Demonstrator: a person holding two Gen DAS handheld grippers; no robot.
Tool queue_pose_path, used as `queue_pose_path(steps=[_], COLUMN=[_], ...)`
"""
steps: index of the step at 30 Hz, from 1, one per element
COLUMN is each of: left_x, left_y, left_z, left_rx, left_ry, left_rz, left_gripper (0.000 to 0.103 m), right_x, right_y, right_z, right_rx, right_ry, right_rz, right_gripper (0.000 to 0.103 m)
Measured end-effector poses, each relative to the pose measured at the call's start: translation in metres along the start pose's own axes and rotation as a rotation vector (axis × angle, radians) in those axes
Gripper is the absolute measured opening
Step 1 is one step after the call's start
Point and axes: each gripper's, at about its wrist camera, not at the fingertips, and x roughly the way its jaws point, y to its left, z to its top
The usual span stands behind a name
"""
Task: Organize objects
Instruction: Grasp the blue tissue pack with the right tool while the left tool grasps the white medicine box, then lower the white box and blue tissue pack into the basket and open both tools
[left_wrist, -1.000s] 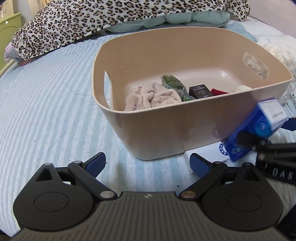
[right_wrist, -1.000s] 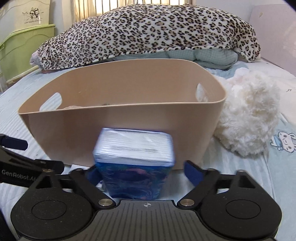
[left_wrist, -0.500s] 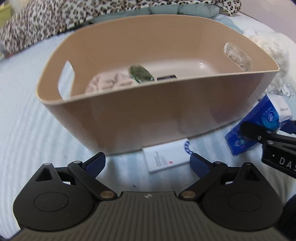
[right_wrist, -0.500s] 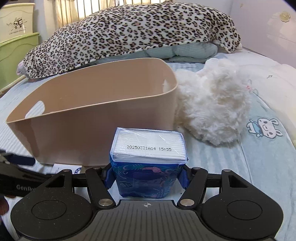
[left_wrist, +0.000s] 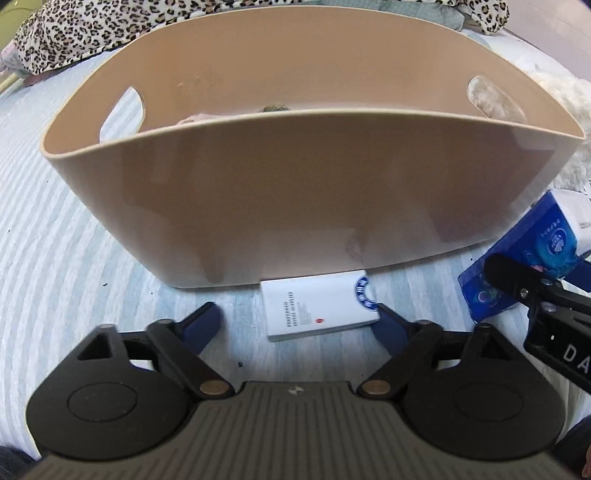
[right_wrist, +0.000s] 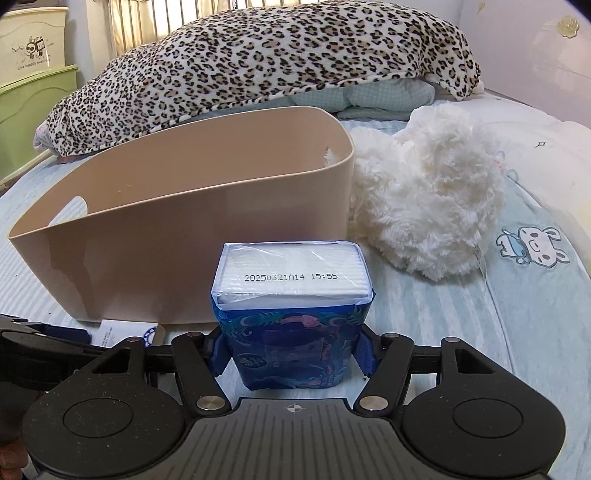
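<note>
A beige tub (left_wrist: 295, 192) stands on the striped bed; only the tops of a cloth and a green item show over its rim. A white booklet (left_wrist: 319, 308) lies flat against the tub's near wall. My left gripper (left_wrist: 299, 321) is open low over the bed, with its fingers on either side of the booklet's near end. My right gripper (right_wrist: 293, 350) is shut on a blue tissue pack (right_wrist: 291, 314), held upright to the right of the tub (right_wrist: 184, 240). The pack also shows in the left wrist view (left_wrist: 528, 258).
A white fluffy toy (right_wrist: 424, 206) lies against the tub's right side. A leopard-print blanket (right_wrist: 266, 70) over pillows fills the far end of the bed. Green and cream storage boxes (right_wrist: 26, 96) stand at the far left.
My left gripper dropped lower and closer to the tub, now straddling the booklet. My right gripper closed on the tissue pack and moved it right of the tub.
</note>
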Motion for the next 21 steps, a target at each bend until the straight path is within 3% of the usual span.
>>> queue_pose_path(steps=[3,12,21], left_x=[-0.005,-0.026,-0.080], left_y=[0.003,0.014,0.022], left_z=[0.000,-0.006,-0.009], left_rx=[0.004,0.014,0.068], left_ry=[-0.008,-0.037,-0.169], left_rz=[-0.016,-0.046,-0.047], left_gripper=[0.063,0.062,0.062], right_x=[-0.002,-0.019,-0.054], right_y=[0.001,-0.002,-0.004], right_z=[-0.001,0.000,0.006], right_rx=[-0.004,0.021,0.033], right_ry=[-0.006,-0.027,-0.095], right_rz=[-0.002,0.001,0.010], right_gripper=[0.060,0.059,0.059])
